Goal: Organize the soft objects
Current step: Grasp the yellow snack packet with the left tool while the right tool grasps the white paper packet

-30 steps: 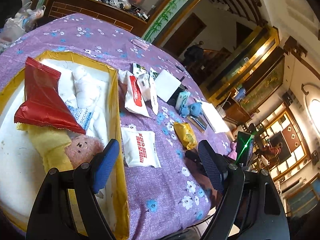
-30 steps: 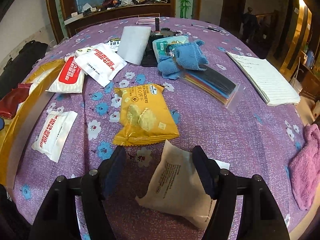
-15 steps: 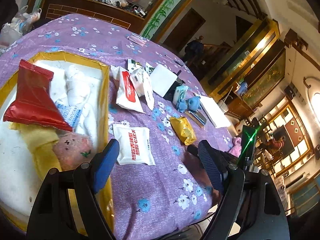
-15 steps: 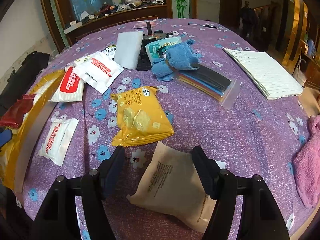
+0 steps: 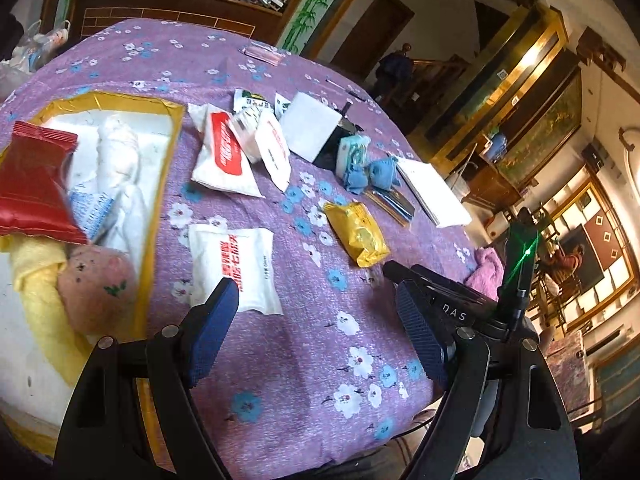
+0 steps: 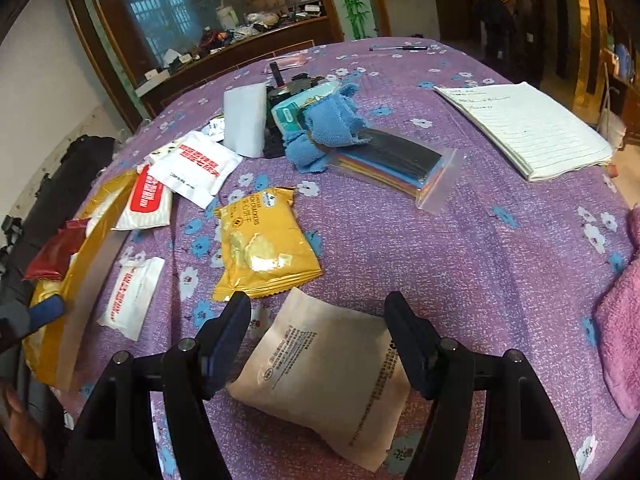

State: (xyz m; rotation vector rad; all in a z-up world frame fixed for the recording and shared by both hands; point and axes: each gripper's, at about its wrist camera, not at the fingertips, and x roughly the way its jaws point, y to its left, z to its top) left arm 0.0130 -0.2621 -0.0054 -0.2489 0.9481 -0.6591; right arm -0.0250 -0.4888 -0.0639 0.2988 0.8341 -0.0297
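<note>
Left gripper (image 5: 316, 300), jaws spread wide with nothing between them, above a round table covered by a purple floral cloth (image 5: 304, 360). Just ahead of its left finger lies a white tissue pack with red print (image 5: 234, 270); farther ahead and to the right, a yellow cracker packet (image 5: 357, 233). To the left of the gripper stands a gold-rimmed tray (image 5: 158, 184) containing a red snack bag (image 5: 34, 184), a yellow cloth (image 5: 38, 276), a pink plush item (image 5: 96, 284) and white bundles, possibly rolled cloth.

Right gripper (image 6: 318, 318), jaws likewise spread and unloaded; a beige paper pouch (image 6: 328, 380) lies on the cloth in the gap between its fingers, seemingly untouched. The cracker packet (image 6: 262, 246) sits just ahead, a blue cloth (image 6: 328, 128) beyond, a pink towel (image 6: 622, 344) far right.
</note>
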